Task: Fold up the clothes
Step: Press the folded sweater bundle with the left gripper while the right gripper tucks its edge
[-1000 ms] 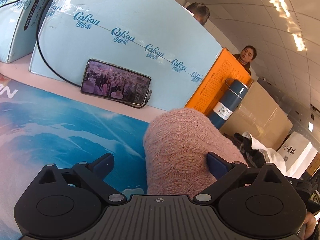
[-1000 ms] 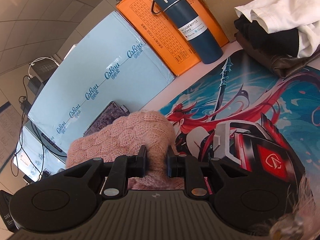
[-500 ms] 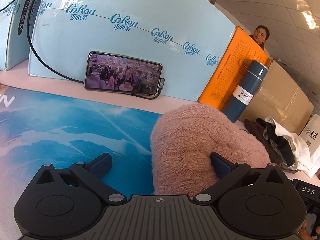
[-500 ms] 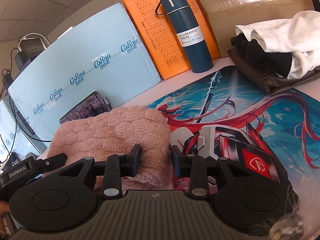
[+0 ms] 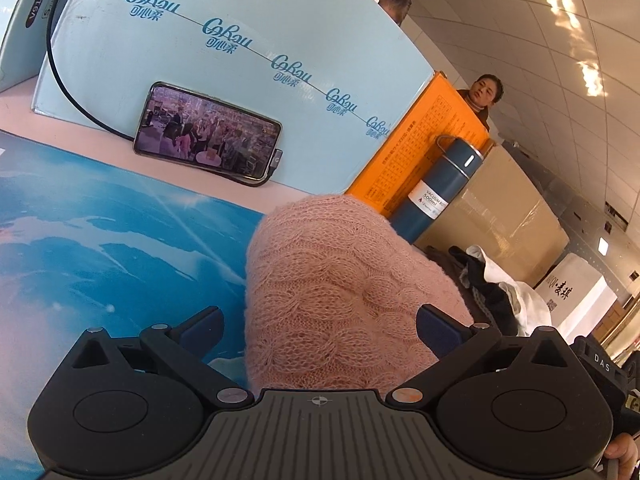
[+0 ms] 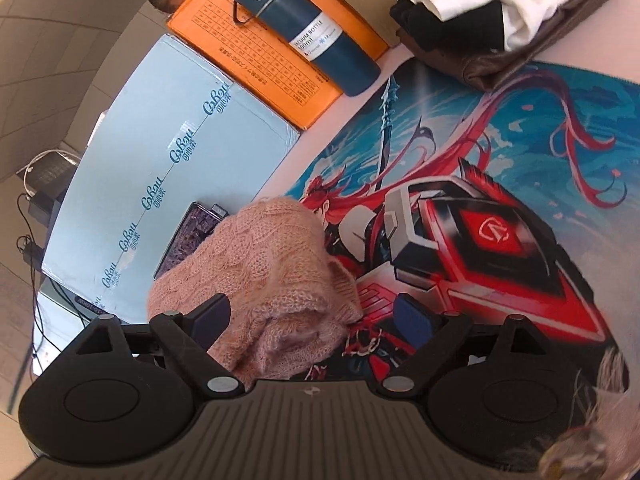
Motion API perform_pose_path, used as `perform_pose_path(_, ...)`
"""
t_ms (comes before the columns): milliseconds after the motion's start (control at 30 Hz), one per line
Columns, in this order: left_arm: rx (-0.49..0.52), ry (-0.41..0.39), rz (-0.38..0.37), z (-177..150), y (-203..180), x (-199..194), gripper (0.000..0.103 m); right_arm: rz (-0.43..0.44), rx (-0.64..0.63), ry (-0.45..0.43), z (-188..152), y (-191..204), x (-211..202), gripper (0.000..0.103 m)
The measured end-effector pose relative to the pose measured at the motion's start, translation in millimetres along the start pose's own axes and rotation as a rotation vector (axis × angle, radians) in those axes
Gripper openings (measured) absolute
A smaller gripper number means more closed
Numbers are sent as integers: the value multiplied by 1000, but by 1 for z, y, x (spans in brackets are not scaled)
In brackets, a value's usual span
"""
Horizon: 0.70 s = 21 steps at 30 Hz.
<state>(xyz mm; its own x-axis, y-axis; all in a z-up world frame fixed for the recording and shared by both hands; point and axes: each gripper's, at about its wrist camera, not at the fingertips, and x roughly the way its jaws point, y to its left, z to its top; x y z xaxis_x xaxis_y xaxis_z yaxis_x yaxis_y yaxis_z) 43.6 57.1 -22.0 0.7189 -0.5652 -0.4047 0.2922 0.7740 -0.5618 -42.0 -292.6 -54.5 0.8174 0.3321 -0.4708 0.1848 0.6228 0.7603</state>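
A folded pink cable-knit sweater (image 5: 340, 292) lies bunched on the printed desk mat (image 5: 100, 248). My left gripper (image 5: 320, 326) is open, its jaws spread on either side of the sweater's near end. In the right wrist view the same sweater (image 6: 264, 276) lies on the mat (image 6: 520, 184). My right gripper (image 6: 312, 320) is open too, with the sweater's loose end between its jaws; whether the pads touch it is unclear.
A phone (image 5: 208, 136) leans on a light blue box (image 5: 240, 60) at the back. A blue vacuum bottle (image 6: 312, 36) stands before an orange box (image 6: 256, 60). A pile of dark and white clothes (image 6: 500, 12) lies at the far right. A person (image 5: 482, 94) stands behind the boxes.
My right gripper has opened and let go of the sweater's end, which now lies slack on the mat. The left gripper stays open around the sweater, its view only tilting.
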Motion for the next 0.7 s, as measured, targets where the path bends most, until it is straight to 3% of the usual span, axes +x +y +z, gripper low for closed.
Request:
perform_pose_path(200, -35, 48, -66, -3, 5, 8, 103, 25, -5, 34, 0, 14, 23, 93)
perform_pose_path(267, -35, 50, -84, -5, 3, 9, 103, 40, -27, 48, -5, 20, 32, 88)
perform_pose_path(333, -31, 42, -83, -6, 2, 10, 103, 28, -37, 36, -11, 23, 37, 67)
perform_pose_path(433, -31, 20, -62, -6, 3, 9, 102, 15, -6, 4, -15, 21, 40, 50)
perform_pose_path(533, -24, 7, -59, -6, 4, 6, 82, 36, 28, 0, -17, 17, 39, 44)
perform_pose_path(600, -19, -1, -60, -5, 4, 4, 58, 49, 41, -2, -19, 17, 37, 43)
perform_pose_path(700, -4, -18, -62, -4, 3, -2, 46, 69, 38, -8, -22, 23, 33, 41)
